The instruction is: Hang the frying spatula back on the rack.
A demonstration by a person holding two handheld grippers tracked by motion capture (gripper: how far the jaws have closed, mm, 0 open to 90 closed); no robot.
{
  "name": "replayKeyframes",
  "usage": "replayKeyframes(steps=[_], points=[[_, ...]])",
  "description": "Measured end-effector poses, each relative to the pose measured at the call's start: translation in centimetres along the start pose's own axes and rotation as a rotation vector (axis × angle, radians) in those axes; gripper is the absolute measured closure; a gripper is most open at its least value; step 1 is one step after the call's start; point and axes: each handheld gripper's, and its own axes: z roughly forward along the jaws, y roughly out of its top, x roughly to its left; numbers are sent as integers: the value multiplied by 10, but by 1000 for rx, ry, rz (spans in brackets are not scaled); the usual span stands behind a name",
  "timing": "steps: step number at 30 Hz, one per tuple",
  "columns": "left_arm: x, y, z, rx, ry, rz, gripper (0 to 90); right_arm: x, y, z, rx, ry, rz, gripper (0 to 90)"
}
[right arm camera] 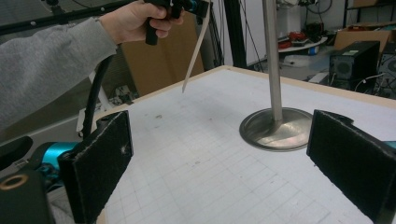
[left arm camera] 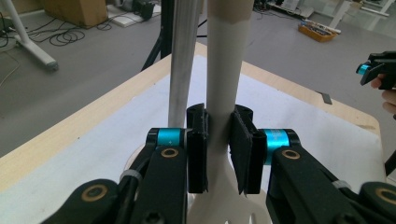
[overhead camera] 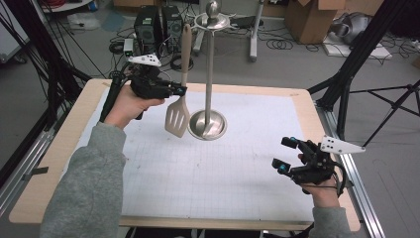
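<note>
On wooden table [overhead camera: 64, 148], white grid mat [overhead camera: 198, 168]

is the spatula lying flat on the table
No, the spatula hangs upright above the table, its handle clamped in the left tongs beside the metal stand.

sleeves [overhead camera: 84, 193]: grey | hand-held gripper [overhead camera: 184, 90]: black, cyan accents, white plate

Matt beige plastic slotted spatula [overhead camera: 179, 111], smooth. Shiny brushed-metal utensil stand [overhead camera: 208, 124], glossy round base. Pale wood counter [overhead camera: 59, 148] under matt white gridded paper mat [overhead camera: 208, 173]. Rough black padded faces on right gripper [right arm camera: 224, 154].
</note>
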Motion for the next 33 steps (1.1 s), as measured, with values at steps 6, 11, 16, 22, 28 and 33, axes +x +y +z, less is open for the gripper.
replayKeyframes(steps=[6, 11, 16, 22, 28, 33], points=[[-1, 1, 0, -44, 18, 15, 714, 0, 0, 0, -1, 0, -2, 60], [-3, 1, 0, -74, 48, 47, 585, 1, 0, 0, -2, 1, 0, 60], [-4, -3, -2, -90, 70, 110, 461, 0, 0, -1, -2, 0, 1, 60], [-7, -6, -6, -65, 70, 160, 240, 0, 0, 1, 3, -1, -1, 60], [-7, -11, -16, -89, 32, 123, 107, 1, -1, 1, 10, 1, -3, 60], [-6, -16, -27, -101, 9, 146, 90, 1, -1, 3, 17, -2, -6, 60]])
